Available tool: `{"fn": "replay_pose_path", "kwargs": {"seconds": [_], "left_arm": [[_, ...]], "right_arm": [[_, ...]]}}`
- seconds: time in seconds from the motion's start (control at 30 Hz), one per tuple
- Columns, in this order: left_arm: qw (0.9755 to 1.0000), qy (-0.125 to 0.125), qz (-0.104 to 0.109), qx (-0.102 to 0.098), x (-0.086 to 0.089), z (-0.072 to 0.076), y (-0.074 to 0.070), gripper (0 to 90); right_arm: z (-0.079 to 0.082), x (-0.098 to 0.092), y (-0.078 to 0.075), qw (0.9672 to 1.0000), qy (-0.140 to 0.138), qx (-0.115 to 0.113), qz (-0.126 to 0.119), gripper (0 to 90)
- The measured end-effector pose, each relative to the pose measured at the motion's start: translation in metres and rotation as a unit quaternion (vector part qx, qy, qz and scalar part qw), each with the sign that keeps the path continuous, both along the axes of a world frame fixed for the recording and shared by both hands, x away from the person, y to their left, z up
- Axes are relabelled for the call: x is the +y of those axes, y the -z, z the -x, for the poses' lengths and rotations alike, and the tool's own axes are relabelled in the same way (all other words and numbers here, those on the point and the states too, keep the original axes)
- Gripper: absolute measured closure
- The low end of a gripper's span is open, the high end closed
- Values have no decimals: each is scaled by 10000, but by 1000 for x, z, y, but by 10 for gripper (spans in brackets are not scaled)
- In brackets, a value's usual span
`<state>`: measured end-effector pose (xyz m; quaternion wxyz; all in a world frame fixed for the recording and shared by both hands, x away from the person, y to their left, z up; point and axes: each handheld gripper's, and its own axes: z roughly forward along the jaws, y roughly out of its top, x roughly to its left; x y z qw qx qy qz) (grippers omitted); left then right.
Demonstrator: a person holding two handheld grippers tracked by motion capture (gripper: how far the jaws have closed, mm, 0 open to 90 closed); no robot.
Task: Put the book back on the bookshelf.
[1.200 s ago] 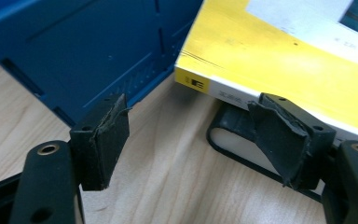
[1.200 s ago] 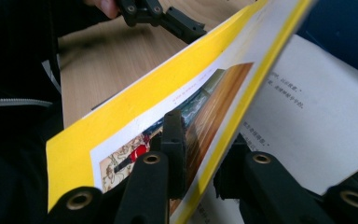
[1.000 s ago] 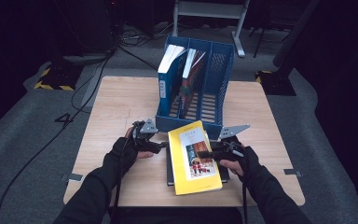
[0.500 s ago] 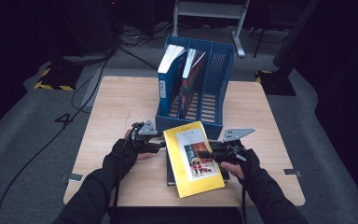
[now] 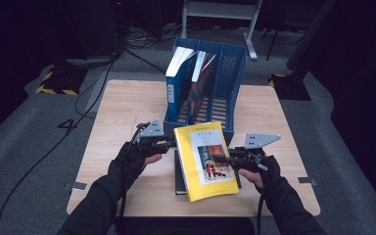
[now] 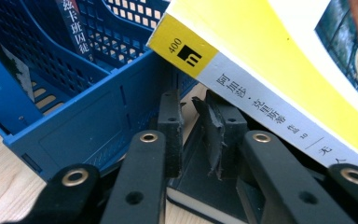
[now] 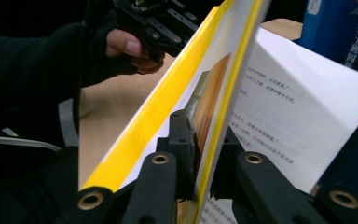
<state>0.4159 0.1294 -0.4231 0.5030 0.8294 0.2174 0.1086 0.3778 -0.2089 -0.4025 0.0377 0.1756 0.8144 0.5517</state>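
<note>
The right gripper (image 5: pixel 215 158) pinches the yellow book's (image 5: pixel 205 159) front cover, long axis toward the blue file rack (image 5: pixel 235 73). The left gripper (image 5: pixel 172 143), jaws just narrowed, holds nothing at the spine.

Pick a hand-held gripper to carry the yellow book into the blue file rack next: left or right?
Right. The right hand-held gripper is already clamped on the yellow book by its front cover. The left hand-held gripper sits at the spine with nothing visibly between its jaws, which have just been closing. The blue file rack has an empty slot.
</note>
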Motion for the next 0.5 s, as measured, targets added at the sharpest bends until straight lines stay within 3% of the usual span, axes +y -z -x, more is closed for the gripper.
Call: {"fn": "replay_pose_path", "kwargs": {"seconds": [0.1,0.3,0.4,0.5], "left_arm": [[9997,56,212,77,1,-2,-3,860],[9992,205,329,21,0,1,-11,898],[9994,180,297,-28,-3,3,-18,900],[9993,145,338,-13,-2,4,-22,900]], "right_arm": [[-2,1,-2,10000,-59,-61,1,798],[-2,6,-5,9993,-333,-171,63,767],[-3,11,-7,9993,-161,-270,180,797],[-2,11,-7,9994,-105,-308,136,829]]}}
